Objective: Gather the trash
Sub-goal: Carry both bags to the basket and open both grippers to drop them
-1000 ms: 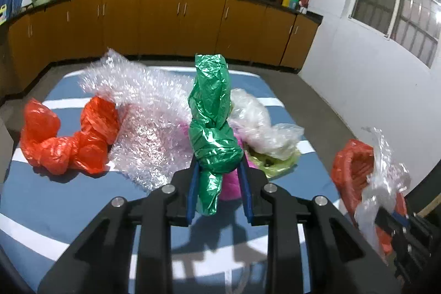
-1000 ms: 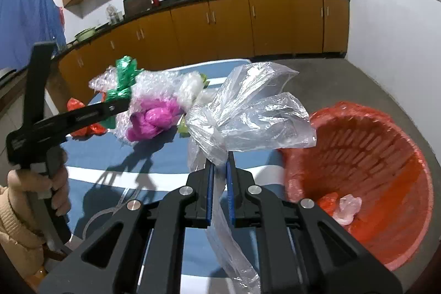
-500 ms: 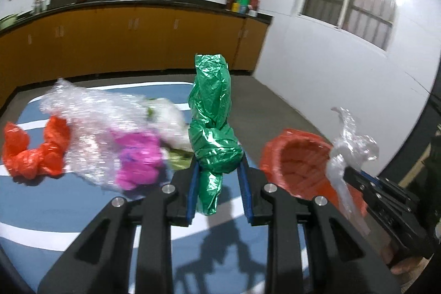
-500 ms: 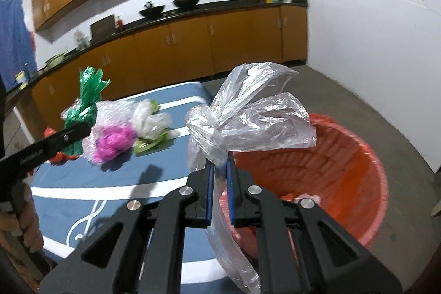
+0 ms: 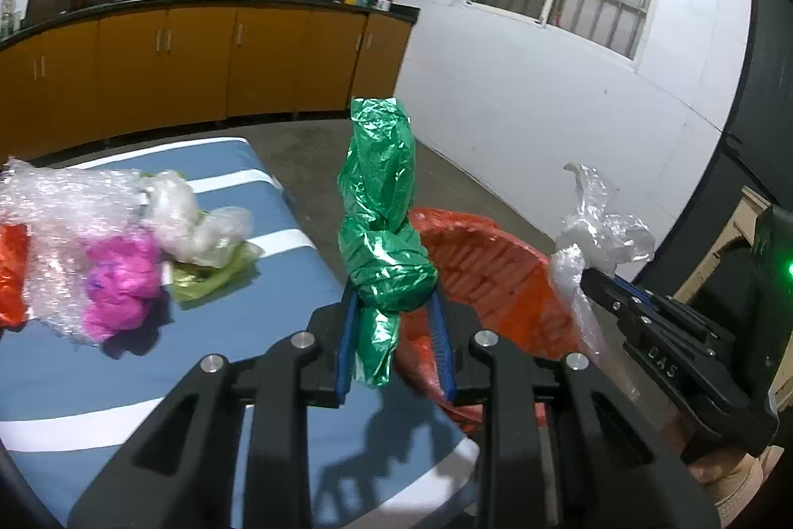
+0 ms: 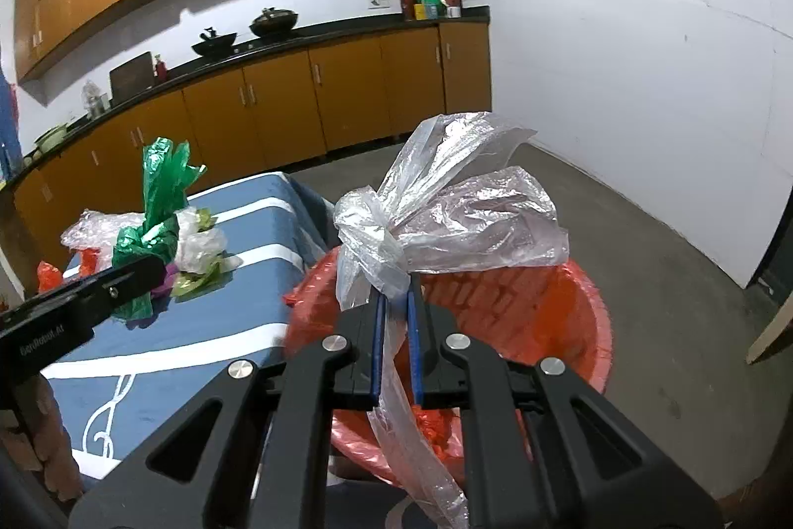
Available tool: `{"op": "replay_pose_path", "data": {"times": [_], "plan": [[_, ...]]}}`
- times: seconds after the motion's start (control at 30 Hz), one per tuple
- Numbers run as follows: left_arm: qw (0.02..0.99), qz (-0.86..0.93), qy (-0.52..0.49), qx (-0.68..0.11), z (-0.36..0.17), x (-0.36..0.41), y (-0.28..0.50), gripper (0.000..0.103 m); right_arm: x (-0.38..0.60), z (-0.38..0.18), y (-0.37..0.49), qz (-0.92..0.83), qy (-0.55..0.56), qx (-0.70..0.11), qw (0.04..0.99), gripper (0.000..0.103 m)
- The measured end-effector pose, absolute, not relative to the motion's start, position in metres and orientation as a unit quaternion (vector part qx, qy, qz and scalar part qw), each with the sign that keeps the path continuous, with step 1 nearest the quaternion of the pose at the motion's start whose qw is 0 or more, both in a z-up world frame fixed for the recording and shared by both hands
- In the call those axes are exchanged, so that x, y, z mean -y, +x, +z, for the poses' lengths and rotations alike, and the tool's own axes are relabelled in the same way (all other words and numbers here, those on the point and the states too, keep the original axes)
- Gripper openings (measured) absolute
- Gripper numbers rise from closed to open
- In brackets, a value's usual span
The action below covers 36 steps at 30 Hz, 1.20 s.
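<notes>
I carry a piece of trash in each hand toward the red bin, kitchen cabinets behind. My left gripper (image 5: pixel 395 333) is clamped on a knotted green plastic bag (image 5: pixel 384 241), its blue pads pressing the bag just below the knot; the bag's long axis stands upright, tail pointing up and away from my fingers. My right gripper (image 6: pixel 395 333) is nearly closed on a knotted clear plastic bag (image 6: pixel 446 226), pinching the thin neck under the knot while the loose tail hangs down between the fingers.

The relation the drop turns on, as I judge it: the red trash basket (image 6: pixel 570 316) lies directly ahead of and below my right gripper, so the clear bag hangs over its open mouth. From my left gripper the same basket (image 5: pixel 495 276) sits just ahead and to the right, behind the green bag, which hangs over the corner of the blue-and-white striped mattress (image 5: pixel 277 311) near the basket's rim. My right hand is therefore the nearer one and looks ready to let go first; my left needs to travel further right.

More trash lies back to my left on the mattress: bubble wrap (image 5: pixel 69 211), a magenta bag (image 5: pixel 119 281) and a yellow-green wrapper (image 5: pixel 208 278).

Readable writing: "GenRobot.AI" on the left gripper's side in the right wrist view, and letters that look like "DAS" on the right gripper's side in the left wrist view.
</notes>
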<state>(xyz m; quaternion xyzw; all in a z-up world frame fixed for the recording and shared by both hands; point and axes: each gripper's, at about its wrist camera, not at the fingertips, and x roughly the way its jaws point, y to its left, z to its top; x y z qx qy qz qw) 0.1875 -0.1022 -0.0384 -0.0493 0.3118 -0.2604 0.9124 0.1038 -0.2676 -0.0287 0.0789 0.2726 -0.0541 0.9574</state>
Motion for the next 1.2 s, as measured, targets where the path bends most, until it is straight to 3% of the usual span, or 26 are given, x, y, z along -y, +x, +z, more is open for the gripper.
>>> {"op": "replay_pose_path", "data": {"times": [1.0, 1.07, 1.2], "plan": [[0.880, -0.324, -0.021, -0.348, -0.065, 0.180, 0.214, 0.030, 0.316, -0.039, 0.114, -0.093, 0.137, -0.268, 0.949, 0.010], [0.877, -0.324, -0.020, -0.354, -0.069, 0.183, 0.216, 0.032, 0.317, -0.039, 0.114, -0.092, 0.138, -0.268, 0.949, 0.013], [0.876, -0.319, -0.018, -0.361, -0.073, 0.184, 0.219, 0.039, 0.316, -0.039, 0.115, -0.093, 0.135, -0.270, 0.949, 0.028]]}}
